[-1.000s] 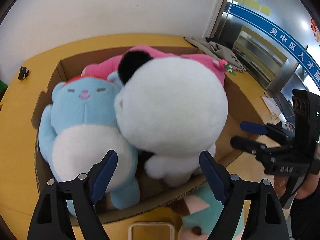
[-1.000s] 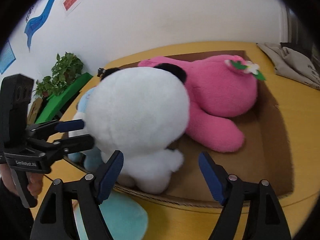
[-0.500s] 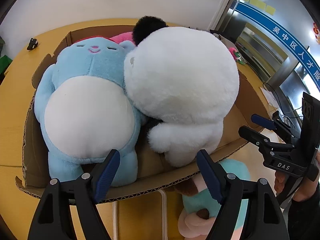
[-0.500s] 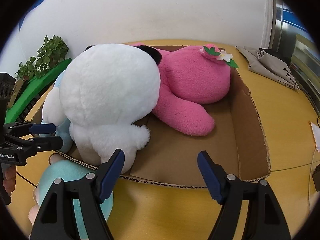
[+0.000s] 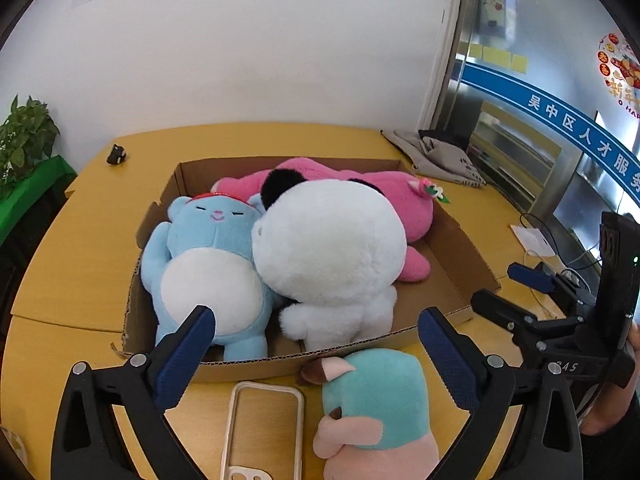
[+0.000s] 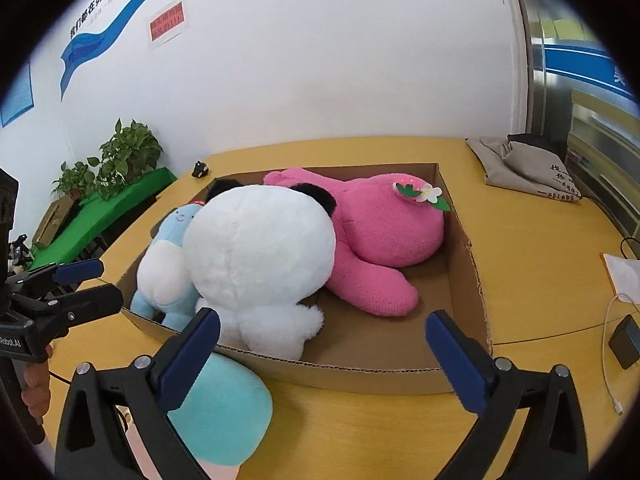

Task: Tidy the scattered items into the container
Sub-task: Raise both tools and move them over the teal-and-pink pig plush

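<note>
Three plushes (image 5: 328, 264) boxed (image 5: 460, 240) — teal one (image 5: 376, 392) outside.

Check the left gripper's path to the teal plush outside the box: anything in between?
Nothing visible. The teal plush lies on the table against the cardboard box's near wall, right before the open left gripper. The phone case lies beside it, not across.

A yellow wooden table (image 5: 360, 140) against a white wall holds a crumpled grey cloth bag (image 5: 436, 156), a small black object (image 5: 117, 154), and a clear phone case (image 5: 262, 428). Potted plants (image 6: 120, 160) stand at one side.
</note>
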Demonstrator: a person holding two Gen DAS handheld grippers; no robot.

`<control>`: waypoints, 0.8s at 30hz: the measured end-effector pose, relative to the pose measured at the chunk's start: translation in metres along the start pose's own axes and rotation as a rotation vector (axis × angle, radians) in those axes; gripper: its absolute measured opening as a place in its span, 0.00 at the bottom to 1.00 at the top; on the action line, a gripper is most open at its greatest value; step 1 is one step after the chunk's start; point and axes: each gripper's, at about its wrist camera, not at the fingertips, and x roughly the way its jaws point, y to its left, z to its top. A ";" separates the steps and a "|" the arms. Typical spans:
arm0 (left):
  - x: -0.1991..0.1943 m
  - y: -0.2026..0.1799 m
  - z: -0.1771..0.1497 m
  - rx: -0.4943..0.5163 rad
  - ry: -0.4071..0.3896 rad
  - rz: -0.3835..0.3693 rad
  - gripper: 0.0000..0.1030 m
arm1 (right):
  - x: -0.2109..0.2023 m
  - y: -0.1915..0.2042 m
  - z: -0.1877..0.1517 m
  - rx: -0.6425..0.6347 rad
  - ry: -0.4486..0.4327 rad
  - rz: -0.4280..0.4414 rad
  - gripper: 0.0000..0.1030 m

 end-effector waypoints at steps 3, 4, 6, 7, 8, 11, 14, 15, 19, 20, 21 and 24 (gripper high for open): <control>-0.007 0.002 -0.001 -0.078 -0.036 0.037 1.00 | 0.004 0.003 -0.006 -0.027 0.033 -0.026 1.00; -0.008 0.002 -0.002 -0.096 -0.042 0.039 1.00 | 0.004 0.002 -0.006 -0.024 0.032 -0.037 1.00; -0.010 0.002 -0.004 -0.091 -0.045 0.062 1.00 | 0.001 0.000 -0.005 -0.015 0.018 -0.068 1.00; -0.012 0.000 -0.007 -0.084 -0.048 0.075 1.00 | -0.002 -0.002 -0.004 0.000 0.008 -0.080 1.00; -0.012 -0.002 -0.008 -0.081 -0.049 0.085 1.00 | -0.004 -0.003 -0.004 0.014 0.003 -0.084 1.00; -0.012 -0.006 -0.011 -0.082 -0.034 0.078 1.00 | -0.006 -0.003 -0.003 0.019 0.018 -0.111 1.00; -0.012 -0.016 -0.015 -0.053 -0.034 0.081 1.00 | -0.016 -0.004 -0.002 0.033 -0.002 -0.111 1.00; -0.009 -0.019 -0.016 -0.047 -0.023 0.084 1.00 | -0.018 -0.002 -0.003 0.019 -0.001 -0.122 1.00; -0.003 -0.029 -0.019 -0.030 0.010 0.053 1.00 | -0.013 -0.003 -0.008 0.001 0.031 -0.149 1.00; -0.002 -0.031 -0.020 -0.023 0.018 0.050 1.00 | -0.012 -0.004 -0.008 -0.002 0.035 -0.159 1.00; -0.001 -0.033 -0.022 -0.014 0.026 0.051 1.00 | -0.012 -0.003 -0.008 -0.008 0.036 -0.164 1.00; 0.001 -0.034 -0.025 -0.004 0.040 0.059 1.00 | -0.013 -0.003 -0.006 -0.008 0.029 -0.163 1.00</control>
